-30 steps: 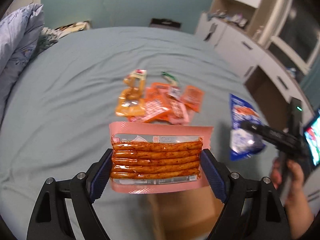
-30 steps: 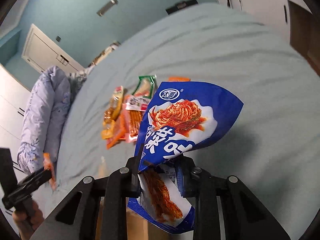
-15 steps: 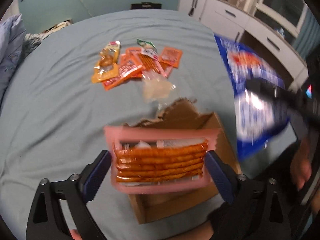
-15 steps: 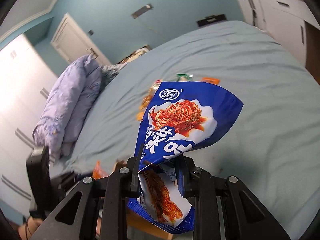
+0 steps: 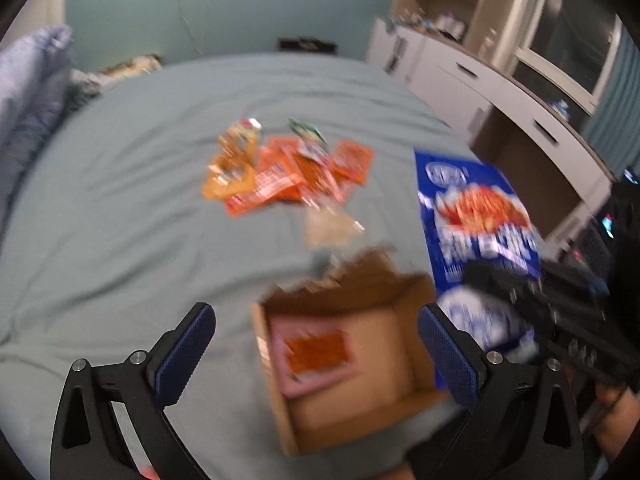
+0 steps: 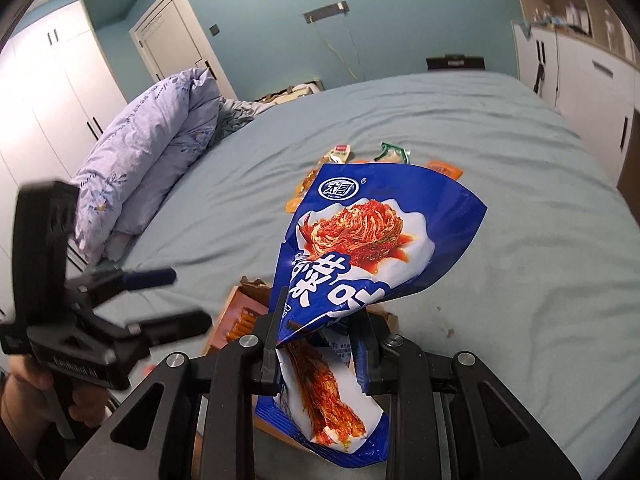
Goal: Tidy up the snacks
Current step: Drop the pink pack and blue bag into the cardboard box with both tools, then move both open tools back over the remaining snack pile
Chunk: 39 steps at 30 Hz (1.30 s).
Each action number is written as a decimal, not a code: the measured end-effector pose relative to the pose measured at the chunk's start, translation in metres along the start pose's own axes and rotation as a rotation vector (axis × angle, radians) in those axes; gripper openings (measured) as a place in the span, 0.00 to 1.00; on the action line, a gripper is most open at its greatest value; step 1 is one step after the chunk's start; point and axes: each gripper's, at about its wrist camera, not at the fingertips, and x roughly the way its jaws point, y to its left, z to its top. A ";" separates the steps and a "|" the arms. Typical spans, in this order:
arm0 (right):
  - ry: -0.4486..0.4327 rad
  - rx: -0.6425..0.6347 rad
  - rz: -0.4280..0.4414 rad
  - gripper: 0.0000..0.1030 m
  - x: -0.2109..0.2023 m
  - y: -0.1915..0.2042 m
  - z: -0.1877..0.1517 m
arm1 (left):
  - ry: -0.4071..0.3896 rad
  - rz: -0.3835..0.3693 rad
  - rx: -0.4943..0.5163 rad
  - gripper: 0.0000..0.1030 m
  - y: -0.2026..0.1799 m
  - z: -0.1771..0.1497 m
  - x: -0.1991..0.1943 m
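Left wrist view: one box (image 5: 352, 364) on the bed (image 5: 120, 216) held one pink pack (image 5: 316, 354); the left claw (image 5: 316, 356) gaped wide, empty. Right wrist view: the right claw (image 6: 320, 354) was clamped on one blue bag (image 6: 372, 248) — above the box (image 6: 236, 316).

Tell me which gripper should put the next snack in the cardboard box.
Right. The right gripper is shut on the blue kimchi bag, right beside the cardboard box. The left gripper is open and empty; its pink snack pack lies inside.
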 end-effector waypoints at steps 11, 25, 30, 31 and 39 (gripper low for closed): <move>0.115 -0.106 0.032 0.42 0.039 0.033 -0.014 | -0.089 0.265 0.054 1.00 0.004 0.007 -0.010; -0.082 -0.015 -0.568 0.71 -0.019 0.015 0.011 | -0.033 0.278 0.001 1.00 0.017 0.007 -0.009; 0.043 0.066 -0.527 0.71 -0.009 -0.002 0.018 | 0.014 0.305 0.004 1.00 0.024 0.012 -0.003; 0.064 0.072 -0.524 0.71 -0.006 -0.004 0.021 | 0.014 0.303 0.006 1.00 0.024 0.013 -0.002; 0.140 0.078 -0.479 0.71 -0.001 -0.030 0.040 | 0.008 0.315 0.041 1.00 0.033 0.033 0.010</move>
